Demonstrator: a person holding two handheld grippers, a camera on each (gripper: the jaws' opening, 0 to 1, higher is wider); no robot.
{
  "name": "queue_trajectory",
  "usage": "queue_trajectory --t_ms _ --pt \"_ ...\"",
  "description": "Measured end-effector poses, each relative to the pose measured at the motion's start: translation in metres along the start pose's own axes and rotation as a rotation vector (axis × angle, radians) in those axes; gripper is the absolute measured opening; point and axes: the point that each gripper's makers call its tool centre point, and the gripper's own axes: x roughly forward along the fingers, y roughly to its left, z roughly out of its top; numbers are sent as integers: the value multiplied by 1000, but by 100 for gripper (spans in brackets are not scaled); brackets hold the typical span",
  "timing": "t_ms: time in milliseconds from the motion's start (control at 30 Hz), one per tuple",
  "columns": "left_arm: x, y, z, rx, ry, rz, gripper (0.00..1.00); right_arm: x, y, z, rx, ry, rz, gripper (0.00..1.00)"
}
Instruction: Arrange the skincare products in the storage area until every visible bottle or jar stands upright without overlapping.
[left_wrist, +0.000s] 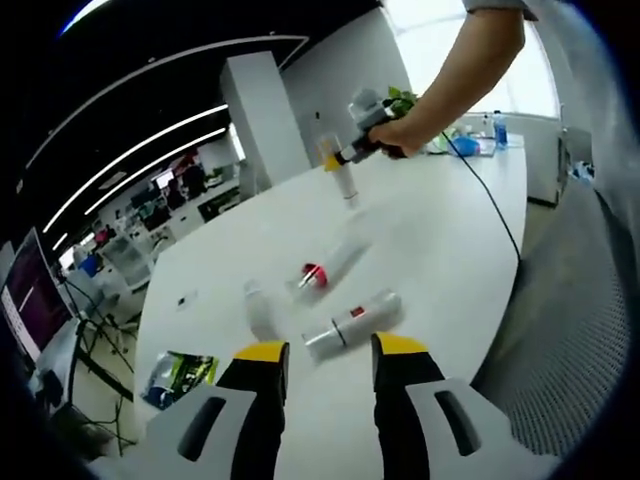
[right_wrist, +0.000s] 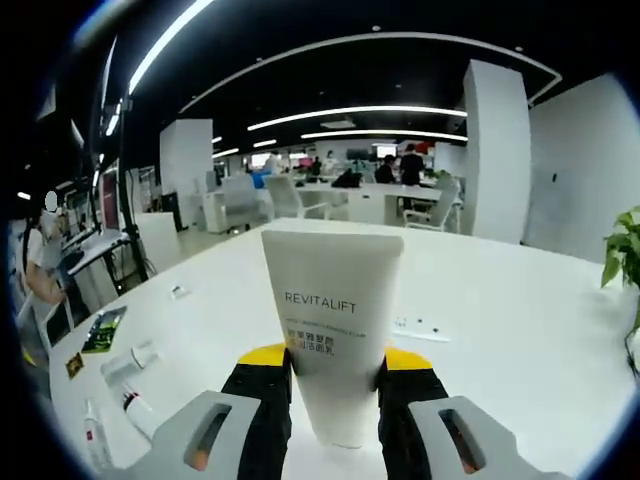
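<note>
Between the yellow-tipped jaws of the right gripper (right_wrist: 335, 362), in the right gripper view, stands a white tube (right_wrist: 332, 330) printed REVITALIFT, its flat crimped end up and its narrower end down near the white table (right_wrist: 500, 310). Both jaws press against the tube's sides, so this gripper is closed on it. Far off to the lower left of that view, small bottles (right_wrist: 130, 362) lie near the table's edge beside a dark leaflet (right_wrist: 104, 330). Desks, chairs and people fill the office behind, and green plant leaves (right_wrist: 625, 250) show at the right.

In the left gripper view, the left gripper (left_wrist: 328, 352) hangs over the table (left_wrist: 440, 260) with its jaws parted and nothing between them. Just beyond its tips a white tube with a red label (left_wrist: 352, 324) lies on its side. Near it, further out, a clear bottle with a red cap (left_wrist: 335, 264) also lies flat, and a small clear bottle (left_wrist: 259, 308) sits to the left; whether that one is upright cannot be told. A glossy packet (left_wrist: 178, 376) rests near the table's left edge.

Further across the table, a person's hand (left_wrist: 402, 132) holds the right gripper (left_wrist: 338, 160), which grips the white tube (left_wrist: 342, 180) upright above the tabletop. A black cable (left_wrist: 490, 200) trails across the table from it.
</note>
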Motion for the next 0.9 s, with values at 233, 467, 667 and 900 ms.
queue_trajectory --t_ms 233,467,667,900 --pt "1 1 -1 -5 5 3 33 8 -4 -6 -12 0 -4 26" --pt "1 2 -2 -4 7 6 32 7 -8 -16 -29 -4 -12 27" --pt "1 1 -2 -2 12 4 32 4 -16 -17 16 -54 -36 28" --pt "2 2 -2 -2 8 5 32 3 -18 -16 50 -34 -45 29"
